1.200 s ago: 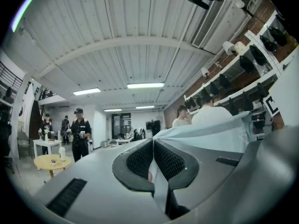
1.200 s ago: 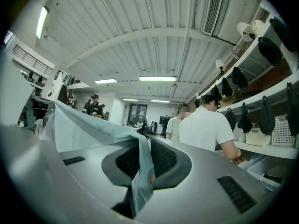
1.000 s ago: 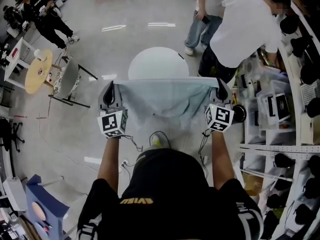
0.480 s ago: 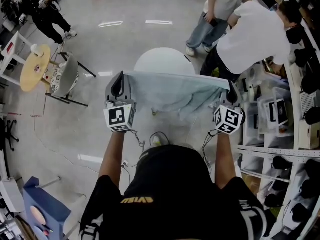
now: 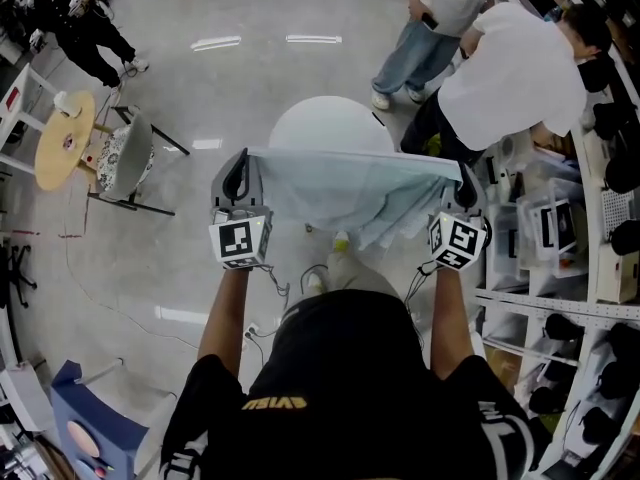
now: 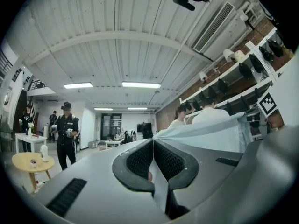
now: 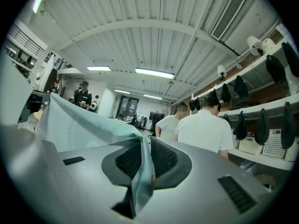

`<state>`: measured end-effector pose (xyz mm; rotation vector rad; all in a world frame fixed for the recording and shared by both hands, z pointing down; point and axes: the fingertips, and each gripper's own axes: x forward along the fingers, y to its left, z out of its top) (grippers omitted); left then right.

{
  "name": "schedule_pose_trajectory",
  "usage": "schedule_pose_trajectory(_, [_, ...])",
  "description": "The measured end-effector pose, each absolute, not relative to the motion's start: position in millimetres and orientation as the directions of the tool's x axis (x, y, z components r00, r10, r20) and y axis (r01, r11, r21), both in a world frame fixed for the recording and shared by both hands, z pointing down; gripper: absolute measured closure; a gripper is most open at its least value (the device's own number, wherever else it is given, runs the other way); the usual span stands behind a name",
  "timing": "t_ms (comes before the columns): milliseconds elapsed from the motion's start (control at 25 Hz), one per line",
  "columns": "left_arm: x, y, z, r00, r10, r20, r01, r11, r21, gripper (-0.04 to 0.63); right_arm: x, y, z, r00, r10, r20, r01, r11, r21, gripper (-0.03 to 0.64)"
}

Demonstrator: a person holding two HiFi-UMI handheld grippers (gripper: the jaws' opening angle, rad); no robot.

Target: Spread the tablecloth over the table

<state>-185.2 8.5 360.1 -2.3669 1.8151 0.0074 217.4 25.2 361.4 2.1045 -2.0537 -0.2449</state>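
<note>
Clearly the tablecloth (image 5: 350, 183) is hanging stretched in the middle of the frame, just below the round white table (image 5: 330, 118). The left gripper (image 5: 243, 160) is pinching one top corner and the right gripper (image 5: 462, 181) the other, both closed on the fabric. It is looking thin, soft and light, so the corners are probably giving the best hold. Two people (image 5: 505, 68) are standing at the upper right near the table, and shelves (image 5: 600, 268) are crowding the right edge.

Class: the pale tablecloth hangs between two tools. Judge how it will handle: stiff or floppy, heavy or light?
Probably floppy: the tablecloth sags and wrinkles below its taut top edge between the left tool and right tool. Likely light: two small pinches carry it all. It should drape over the round table rather than hold shape.
</note>
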Motion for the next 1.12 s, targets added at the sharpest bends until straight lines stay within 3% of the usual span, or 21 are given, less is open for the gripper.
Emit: schedule_pose_trajectory(1120, [-137,-260,337,0.154,-0.984,-0.087,-0.975,-0.137,-0.176,0.574,267,-283,360,-0.08,-0.997,-0.003,-0.987,0.079,0.138,0.583])
